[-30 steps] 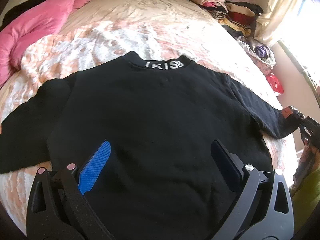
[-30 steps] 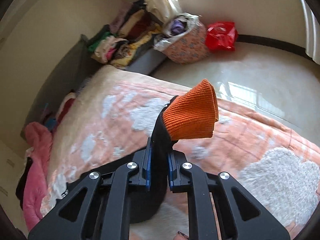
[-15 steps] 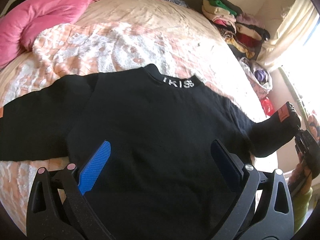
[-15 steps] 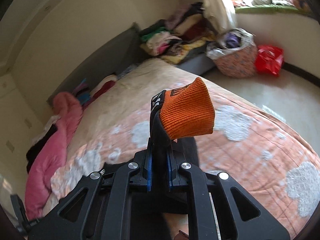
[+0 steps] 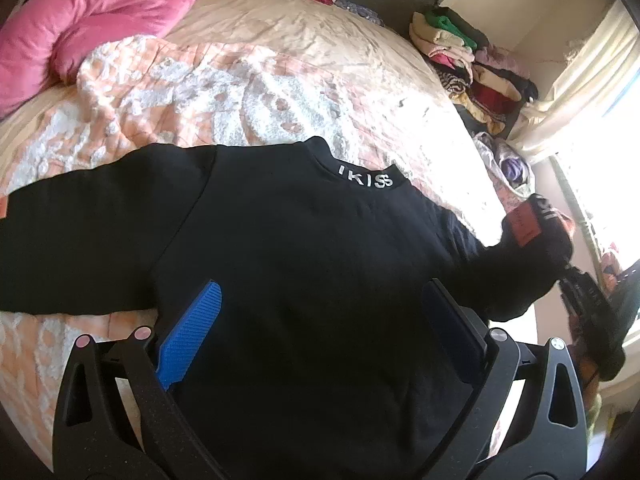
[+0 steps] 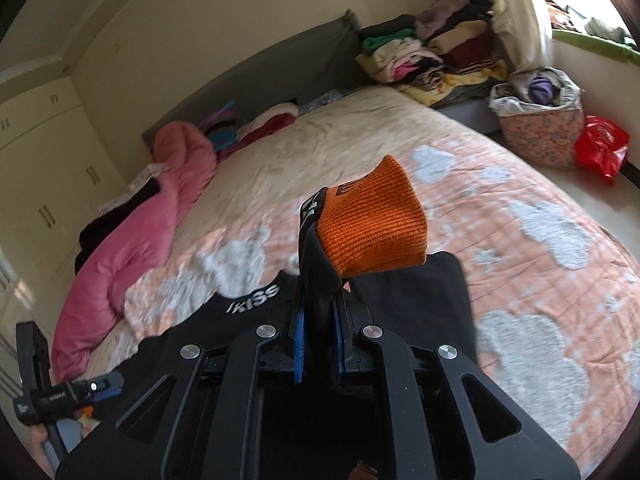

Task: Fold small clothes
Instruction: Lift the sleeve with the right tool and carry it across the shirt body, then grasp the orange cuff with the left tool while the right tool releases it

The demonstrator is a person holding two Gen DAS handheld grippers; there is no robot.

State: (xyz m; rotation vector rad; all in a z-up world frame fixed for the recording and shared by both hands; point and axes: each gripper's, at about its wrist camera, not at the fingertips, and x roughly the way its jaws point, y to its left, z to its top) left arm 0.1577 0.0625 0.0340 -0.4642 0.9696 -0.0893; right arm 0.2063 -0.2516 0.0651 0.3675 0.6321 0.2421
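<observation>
A black sweater point(image 5: 288, 280) lies spread flat on the bed's peach-and-white blanket point(image 5: 192, 96), its collar, with white lettering, towards the head of the bed. One sleeve point(image 5: 80, 248) stretches out flat from the body of the sweater, on the side towards the pink duvet point(image 5: 92, 12) bunched near the headboard. The other sleeve is lifted off the blanket: the right gripper point(image 6: 318, 344) is clamped tight on it just below the orange ribbed cuff point(image 6: 372, 232), which stands up above the blue pads, and the sleeve's black cloth hangs folded over the edge of the sweater's body. From the left-wrist view that raised sleeve end point(image 5: 532, 236) shows an orange patch and sits above the sweater's shoulder. The left gripper point(image 5: 320, 340) hovers over the lower part of the sweater with its fingers spread wide and nothing between them. Beyond the sweater, past the far edge of the bed, folded clothes are stacked in a pile point(image 6: 432, 56), with a patterned basket point(image 6: 540, 136) and a red bag point(image 6: 600, 148) on the floor beside it.
</observation>
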